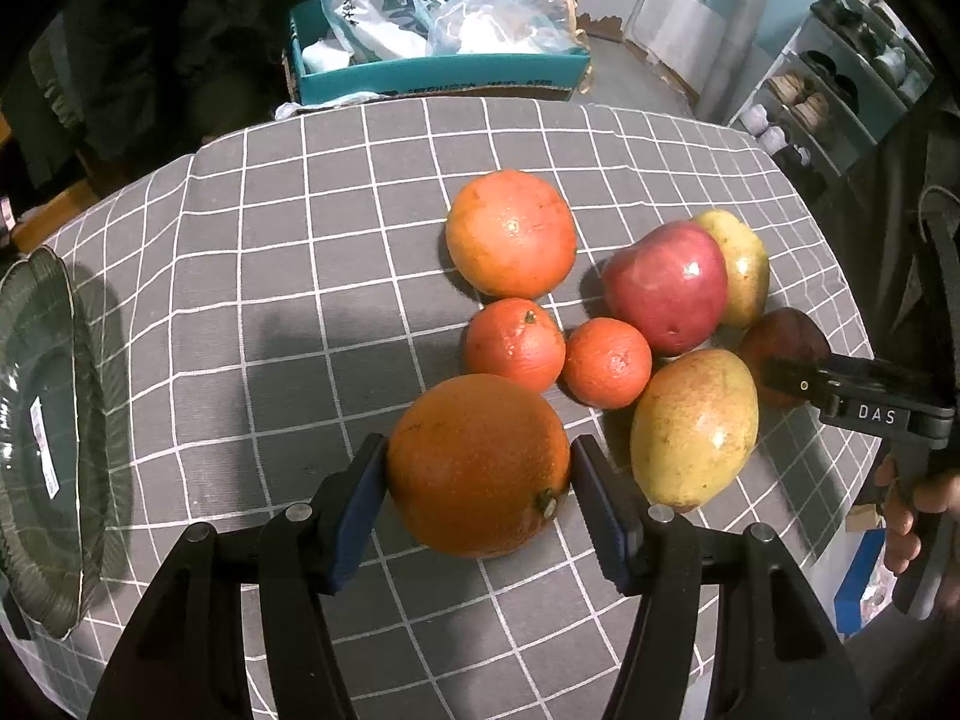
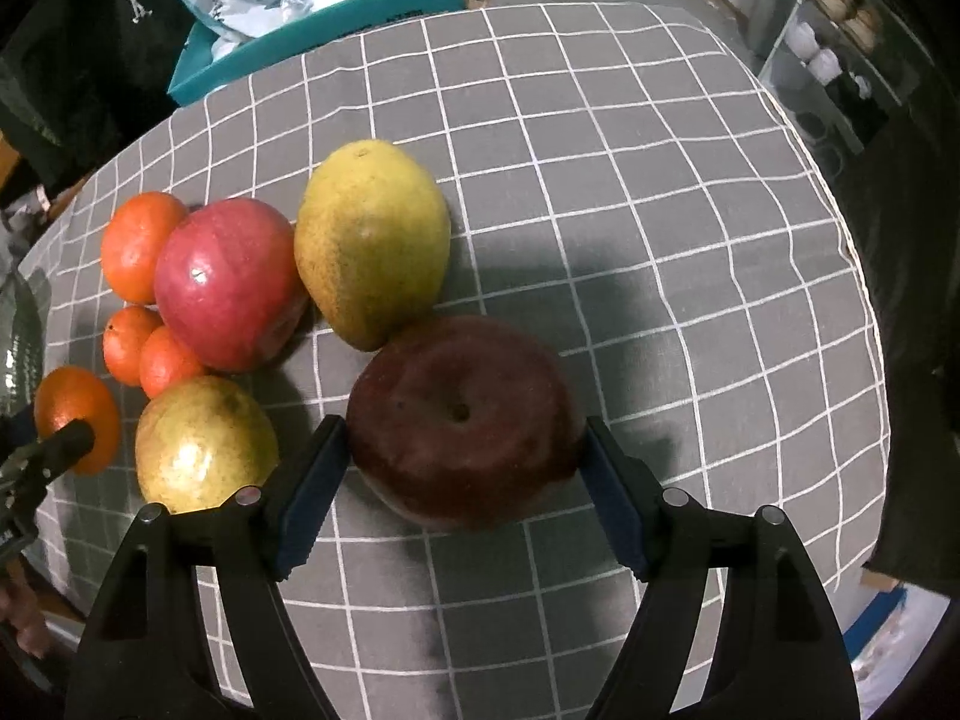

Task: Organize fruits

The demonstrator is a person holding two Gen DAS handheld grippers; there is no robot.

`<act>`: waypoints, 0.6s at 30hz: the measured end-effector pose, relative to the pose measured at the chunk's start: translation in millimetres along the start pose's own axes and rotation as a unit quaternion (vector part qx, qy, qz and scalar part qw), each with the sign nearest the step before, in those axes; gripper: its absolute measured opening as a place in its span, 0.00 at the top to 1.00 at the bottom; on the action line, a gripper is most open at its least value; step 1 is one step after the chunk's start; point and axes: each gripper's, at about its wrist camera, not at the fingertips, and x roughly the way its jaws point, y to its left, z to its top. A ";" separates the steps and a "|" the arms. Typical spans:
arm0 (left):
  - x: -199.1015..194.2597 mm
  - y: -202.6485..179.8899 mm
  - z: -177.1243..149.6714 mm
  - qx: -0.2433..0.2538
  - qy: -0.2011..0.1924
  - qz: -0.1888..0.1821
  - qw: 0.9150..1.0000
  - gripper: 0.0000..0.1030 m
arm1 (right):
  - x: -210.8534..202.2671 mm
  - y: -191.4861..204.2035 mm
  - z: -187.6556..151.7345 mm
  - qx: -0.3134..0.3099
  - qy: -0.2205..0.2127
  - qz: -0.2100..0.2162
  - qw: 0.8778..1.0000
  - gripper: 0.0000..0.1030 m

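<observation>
L gripper (image 1: 480, 468) clamps big orange (image 1: 477, 465); R gripper (image 2: 465, 456) straddles dark apple (image 2: 465, 420), pads apparently just clear; green plate (image 1: 42, 438) cut off.

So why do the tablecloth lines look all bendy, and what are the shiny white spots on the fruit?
Left wrist view: the fisheye lens curves the tablecloth grid; lamp glare dots the red apple. Right wrist view: same bending, and the dark apple looks slightly blurred.
</observation>
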 end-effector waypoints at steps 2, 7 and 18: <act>0.7 1.4 0.0 -0.002 0.001 -0.001 1.000 0.39 | 5.2 0.6 0.3 0.000 0.008 0.000 1.000 0.26; -1.6 2.9 -1.4 -0.002 -0.001 -0.002 1.000 0.39 | 20.0 -1.0 -3.8 -0.001 0.031 0.002 1.000 0.27; -21.1 6.7 -0.1 -0.009 -0.023 -0.003 1.000 0.39 | -20.0 4.3 -5.5 -0.016 -0.055 -0.037 0.998 0.31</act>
